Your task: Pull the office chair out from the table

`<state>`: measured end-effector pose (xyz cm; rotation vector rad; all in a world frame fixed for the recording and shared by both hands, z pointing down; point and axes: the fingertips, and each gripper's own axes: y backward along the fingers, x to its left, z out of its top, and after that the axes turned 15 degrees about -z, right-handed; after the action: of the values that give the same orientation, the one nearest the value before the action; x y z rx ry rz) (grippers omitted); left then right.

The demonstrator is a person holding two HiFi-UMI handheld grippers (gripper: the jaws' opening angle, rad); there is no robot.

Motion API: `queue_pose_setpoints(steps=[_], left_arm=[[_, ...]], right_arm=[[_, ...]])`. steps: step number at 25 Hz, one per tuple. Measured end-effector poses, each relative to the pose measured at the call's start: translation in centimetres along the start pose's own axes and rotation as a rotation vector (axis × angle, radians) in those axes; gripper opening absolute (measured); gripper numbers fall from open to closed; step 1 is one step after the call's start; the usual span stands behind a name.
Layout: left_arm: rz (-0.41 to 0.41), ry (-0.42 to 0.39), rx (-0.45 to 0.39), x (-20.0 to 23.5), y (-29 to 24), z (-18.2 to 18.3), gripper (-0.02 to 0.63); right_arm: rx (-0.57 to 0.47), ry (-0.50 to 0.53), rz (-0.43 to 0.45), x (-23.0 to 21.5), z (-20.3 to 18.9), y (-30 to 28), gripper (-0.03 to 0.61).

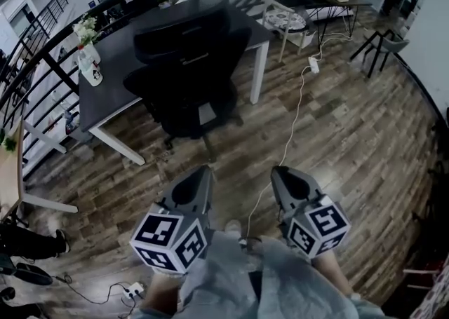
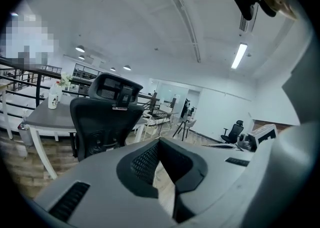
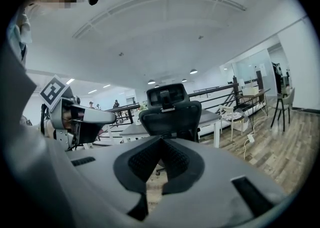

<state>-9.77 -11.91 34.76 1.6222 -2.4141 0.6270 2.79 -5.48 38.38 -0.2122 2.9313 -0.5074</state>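
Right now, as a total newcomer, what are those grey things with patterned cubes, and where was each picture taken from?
No robot: a person holds a two-jaw tool in each hand, the left gripper and right gripper. One picture comes from a camera on the person's head, looking down; the other two from cameras riding on each gripper. Both grippers are shut and empty. Ahead stands a black office chair at a dark table bearing a vase of flowers and a mug.

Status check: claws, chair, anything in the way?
Both shut and empty: left claw, right claw, short of the office chair. Chair tucked against table. Loose white cable on floor at its right.
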Motion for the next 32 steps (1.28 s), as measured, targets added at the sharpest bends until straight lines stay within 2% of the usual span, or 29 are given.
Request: queue_pose_setpoints(steps=[12, 19, 24, 32], left_arm=[[0.005, 0.031, -0.013, 6.8, -2.8, 2.5, 0.011], [0.052, 0.039, -0.061, 9.0, -3.9, 4.1, 0.011], [0.125, 0.034, -0.092, 10.5, -5.4, 5.3, 0.011], [0.22, 0.018, -0.167, 12.9, -8.1, 7.9, 0.011]], right_arm=[[0.019, 0.053, -0.014, 0.3, 2.0, -6.8, -0.005], [-0.006, 0.089, 0.0, -1.2, 3.8, -9.9, -0.005], [-0.017, 0.116, 0.068, -2.6, 5.6, -13.4, -0.005], [-0.013, 0.251, 0.168, -5.3, 8.3, -19.4, -0.005]])
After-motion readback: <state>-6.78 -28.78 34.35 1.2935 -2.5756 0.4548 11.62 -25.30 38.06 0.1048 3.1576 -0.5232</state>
